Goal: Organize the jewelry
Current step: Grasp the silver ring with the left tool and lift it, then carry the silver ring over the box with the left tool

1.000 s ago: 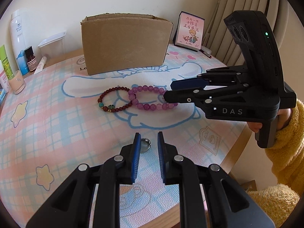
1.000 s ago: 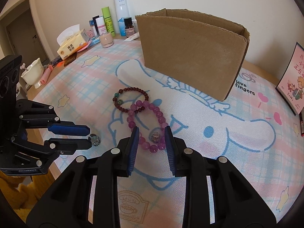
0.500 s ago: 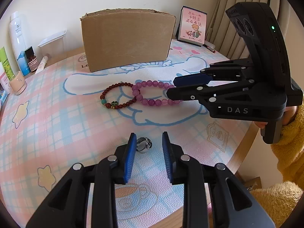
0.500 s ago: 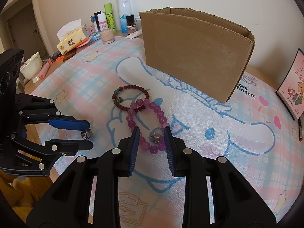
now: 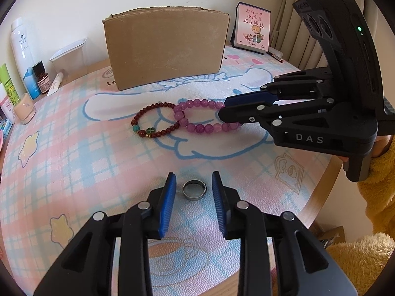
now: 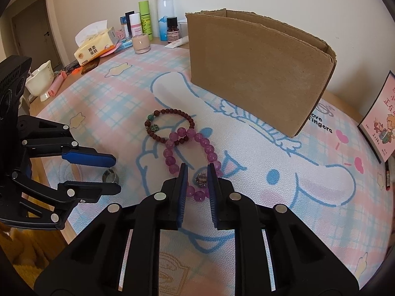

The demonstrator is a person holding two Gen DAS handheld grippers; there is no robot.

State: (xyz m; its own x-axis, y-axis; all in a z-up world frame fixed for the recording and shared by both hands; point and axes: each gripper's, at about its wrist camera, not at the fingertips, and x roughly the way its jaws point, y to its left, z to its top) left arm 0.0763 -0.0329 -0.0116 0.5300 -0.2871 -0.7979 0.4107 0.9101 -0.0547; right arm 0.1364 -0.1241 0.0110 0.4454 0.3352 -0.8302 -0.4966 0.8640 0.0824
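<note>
Purple bracelet [image 6: 190, 148] at mat centre, silver ring [image 5: 194, 190] at 6 o'clock: light, slippery, loose-strung; right gripper [image 6: 196, 175] just closing around beads, left gripper [image 5: 194, 185] open astride ring; best pinched across beads

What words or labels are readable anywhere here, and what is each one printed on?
"DAS": side of the right gripper.
"love fingers": table mat, beside the cardboard box.
"小惊喜 正在派送": pink card; its smaller print is unreadable.
"绵柔亲肤": tissue pack.
Bottle labels: too small to read.
</note>
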